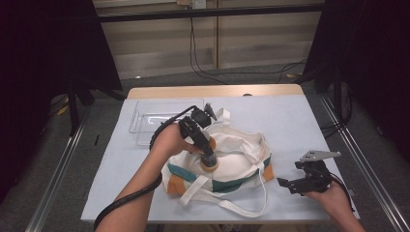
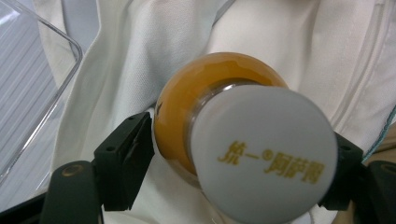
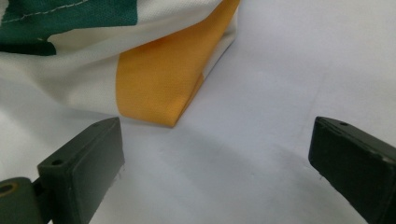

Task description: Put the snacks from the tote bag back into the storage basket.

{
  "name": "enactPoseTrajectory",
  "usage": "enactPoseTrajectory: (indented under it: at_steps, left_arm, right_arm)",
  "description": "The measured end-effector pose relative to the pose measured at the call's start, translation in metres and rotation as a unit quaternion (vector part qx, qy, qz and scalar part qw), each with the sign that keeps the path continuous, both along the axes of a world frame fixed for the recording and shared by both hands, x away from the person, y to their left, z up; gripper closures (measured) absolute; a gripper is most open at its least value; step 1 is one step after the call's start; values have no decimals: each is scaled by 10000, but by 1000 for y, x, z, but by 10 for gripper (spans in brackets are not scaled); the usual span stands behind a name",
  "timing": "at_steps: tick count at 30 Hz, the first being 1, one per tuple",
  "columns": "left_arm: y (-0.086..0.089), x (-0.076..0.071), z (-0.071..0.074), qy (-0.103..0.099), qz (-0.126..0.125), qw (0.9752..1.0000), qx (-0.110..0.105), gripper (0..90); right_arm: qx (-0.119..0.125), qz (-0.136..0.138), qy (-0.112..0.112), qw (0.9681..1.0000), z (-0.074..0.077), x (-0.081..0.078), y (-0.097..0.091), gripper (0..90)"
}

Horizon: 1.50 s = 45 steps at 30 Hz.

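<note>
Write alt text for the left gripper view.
The left gripper has its two black jaws around a bottle of orange drink with a white cap, over a cream canvas bag. A clear plastic tray lies at left.

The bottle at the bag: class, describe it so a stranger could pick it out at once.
Start at the cream tote bag with green and orange patches in the middle of the table. The bottle stands on its near-left part, between the left tongs. It alone holds orange liquid under a white cap with gold lettering.
</note>
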<state>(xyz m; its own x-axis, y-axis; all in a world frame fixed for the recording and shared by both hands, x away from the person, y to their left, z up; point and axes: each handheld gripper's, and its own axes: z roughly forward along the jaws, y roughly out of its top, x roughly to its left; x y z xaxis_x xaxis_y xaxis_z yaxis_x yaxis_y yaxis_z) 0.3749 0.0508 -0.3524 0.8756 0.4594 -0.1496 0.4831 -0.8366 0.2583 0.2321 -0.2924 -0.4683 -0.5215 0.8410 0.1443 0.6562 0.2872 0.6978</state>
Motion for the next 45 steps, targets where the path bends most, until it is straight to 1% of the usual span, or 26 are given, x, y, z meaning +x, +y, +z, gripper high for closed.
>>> enactPoseTrajectory:
  at_steps: [4, 7, 8, 9, 10, 13, 14, 19, 22, 23, 25, 26, 28, 30, 31, 32, 34, 35, 36, 37, 38, 39, 40, 41, 44, 45]
  left_arm:
    - [-1, 0, -1, 16, 29, 10000, -7, 264]
    - [-2, 1, 0, 7, -70, 10000, 19, 276]
    - [-4, 0, 0, 45, -1, 10000, 18, 291]
    - [-4, 0, 0, 39, 3, 10000, 17, 291]
    - [-4, 1, 0, 39, -28, 10000, 36, 292]
    - [-4, 1, 0, 43, -17, 10000, 49, 295]
    - [-5, 1, 0, 26, -74, 9999, 85, 296]
    - [-5, 0, 1, 17, -96, 9999, 106, 301]
    - [-7, -1, 2, 6, -159, 9997, 205, 304]
    - [-8, -2, 2, 1, -229, 9994, 269, 304]
    - [-8, -3, 3, -5, -230, 9993, 311, 304]
    - [-9, -2, 3, -19, -272, 9991, 339, 304]
    - [-9, -2, 4, -43, -293, 9990, 345, 305]
    - [-10, -3, 3, -44, -218, 9993, 309, 305]
    - [-11, -3, 4, -5, -242, 9991, 359, 304]
    - [-12, -2, 5, -12, -321, 9984, 467, 305]
    - [-13, -3, 5, -36, -292, 9985, 455, 305]
    - [-14, -2, 6, -53, -361, 9979, 538, 305]
    - [-14, -2, 6, -62, -317, 9981, 519, 305]
    - [-14, -1, 7, -63, -381, 9976, 568, 305]
    - [-15, -1, 8, -59, -332, 9977, 581, 306]
    - [-15, -1, 8, -59, -332, 9977, 581, 306]
    - [-15, 0, 8, -39, -332, 9975, 628, 306]
    - [-16, -1, 8, -36, -247, 9980, 585, 306]
    - [-16, 0, 10, -45, -237, 9980, 586, 306]
    - [-17, -1, 11, -12, -173, 9983, 553, 306]
  right_arm:
    - [4, -5, 10, 10000, 0, 0, 0, 31]
    - [1, 11, 2, 10000, 0, 0, 0, 31]
    - [1, 12, 2, 10000, 0, 0, 0, 31]
    - [4, 11, -2, 10000, 0, 0, 0, 31]
    - [4, 0, 8, 10000, 0, 0, 0, 31]
    - [-5, 11, 10, 10000, 0, 0, 0, 31]
    - [-8, 10, 11, 10000, 0, 0, 0, 31]
    - [4, 9, 13, 10000, 0, 0, 0, 31]
    - [4, 11, 16, 10000, 0, 0, 0, 31]
    - [1, 25, 7, 10000, 0, 0, 0, 31]
    - [-5, 25, 10, 10000, 0, 0, 0, 31]
    - [-5, 3, 29, 10000, 0, 0, 0, 31]
    - [-11, 4, 30, 10000, 0, 0, 0, 31]
    - [6, 14, 20, 10000, 0, 0, 0, 31]
    - [4, 23, 5, 10000, 0, 0, 0, 31]
    - [-1, 20, 16, 10000, 0, 0, 0, 31]
    - [-4, 20, 16, 10000, 0, 0, 0, 31]
    - [-4, 13, 20, 10000, 0, 0, -1, 31]
    - [0, 16, 22, 10000, 0, 0, -1, 31]
    - [-5, 18, 25, 10000, 0, 0, -1, 31]
    - [5, 11, 24, 10000, 0, 0, -1, 31]
    - [5, 11, 24, 10000, 0, 0, -1, 31]
    - [2, 12, 20, 10000, 0, 0, 0, 31]
    - [13, 12, 21, 10000, 0, 0, -1, 31]
    - [7, 12, 15, 10000, 0, 0, -1, 31]
    - [16, 15, 13, 10000, 0, 0, -1, 31]
